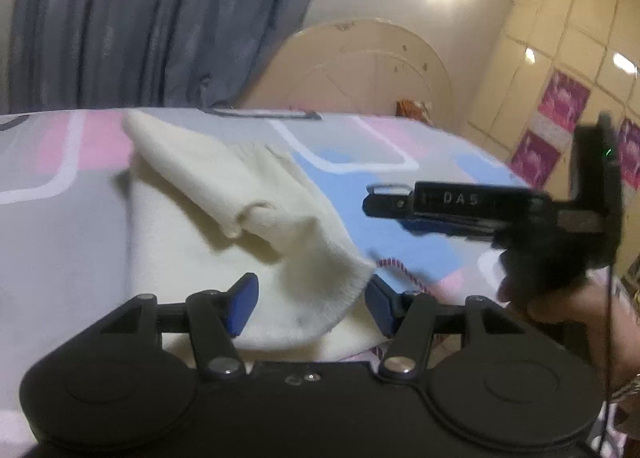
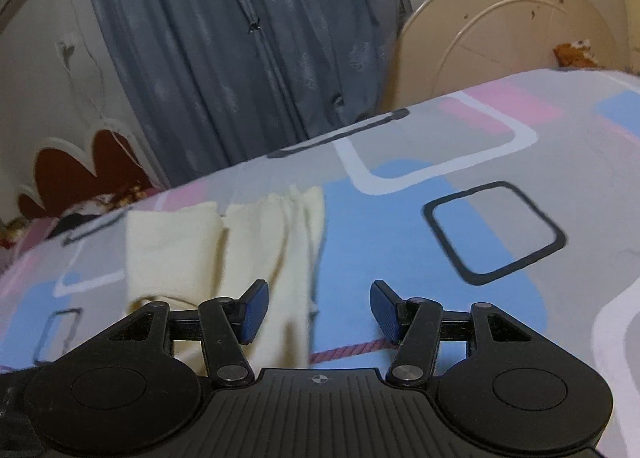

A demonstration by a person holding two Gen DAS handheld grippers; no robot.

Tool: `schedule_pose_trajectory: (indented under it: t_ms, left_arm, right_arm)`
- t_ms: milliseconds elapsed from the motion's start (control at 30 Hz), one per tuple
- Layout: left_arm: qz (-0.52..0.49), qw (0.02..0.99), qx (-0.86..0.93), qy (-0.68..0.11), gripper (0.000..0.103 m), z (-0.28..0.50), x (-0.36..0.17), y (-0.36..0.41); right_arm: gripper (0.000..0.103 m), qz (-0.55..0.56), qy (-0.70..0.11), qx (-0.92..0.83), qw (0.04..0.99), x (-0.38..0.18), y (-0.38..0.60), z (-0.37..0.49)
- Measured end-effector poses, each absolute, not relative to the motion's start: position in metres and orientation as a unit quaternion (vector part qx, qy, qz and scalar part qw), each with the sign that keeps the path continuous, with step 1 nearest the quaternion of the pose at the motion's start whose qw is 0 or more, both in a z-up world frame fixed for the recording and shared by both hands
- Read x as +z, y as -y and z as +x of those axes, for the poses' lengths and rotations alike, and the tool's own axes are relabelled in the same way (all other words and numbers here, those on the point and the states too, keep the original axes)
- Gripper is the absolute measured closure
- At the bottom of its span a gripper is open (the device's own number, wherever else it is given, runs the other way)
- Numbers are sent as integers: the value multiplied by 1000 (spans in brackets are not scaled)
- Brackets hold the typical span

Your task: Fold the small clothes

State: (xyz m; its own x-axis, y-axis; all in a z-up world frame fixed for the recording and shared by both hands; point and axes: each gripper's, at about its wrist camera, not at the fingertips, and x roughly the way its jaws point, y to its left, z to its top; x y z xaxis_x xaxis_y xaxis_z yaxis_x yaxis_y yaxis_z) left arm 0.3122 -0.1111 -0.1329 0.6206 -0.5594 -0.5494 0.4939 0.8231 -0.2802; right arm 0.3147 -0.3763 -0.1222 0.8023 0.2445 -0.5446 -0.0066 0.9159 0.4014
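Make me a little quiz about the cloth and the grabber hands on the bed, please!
1. True or false: the left gripper is shut tight on the cream cloth.
2. What colour is the cord lying on the bedsheet next to the cloth? A) green B) pinkish purple C) yellow
3. Fill in: the right gripper has its jaws ____.

Key:
1. False. Its blue pads stand apart, with a fold of the cloth showing between them.
2. B
3. Open; nothing is held between them.
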Motion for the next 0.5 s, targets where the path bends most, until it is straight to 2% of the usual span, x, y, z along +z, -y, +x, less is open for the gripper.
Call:
schedule_pose_trajectory:
  t_ms: [233, 333, 500]
  left_arm:
    - [-75, 924, -187, -324, 48, 351, -122, 68]
    - [-119, 927, -166, -315, 47, 361, -114, 48]
    - [-61, 922, -155, -350, 49, 389, -135, 64]
  right_arm:
    - [47, 265, -355, 152, 883, -131, 362, 326]
    - [47, 281, -368, 153, 873, -139, 363, 330]
    - [47, 298, -374, 160, 864, -143, 365, 336]
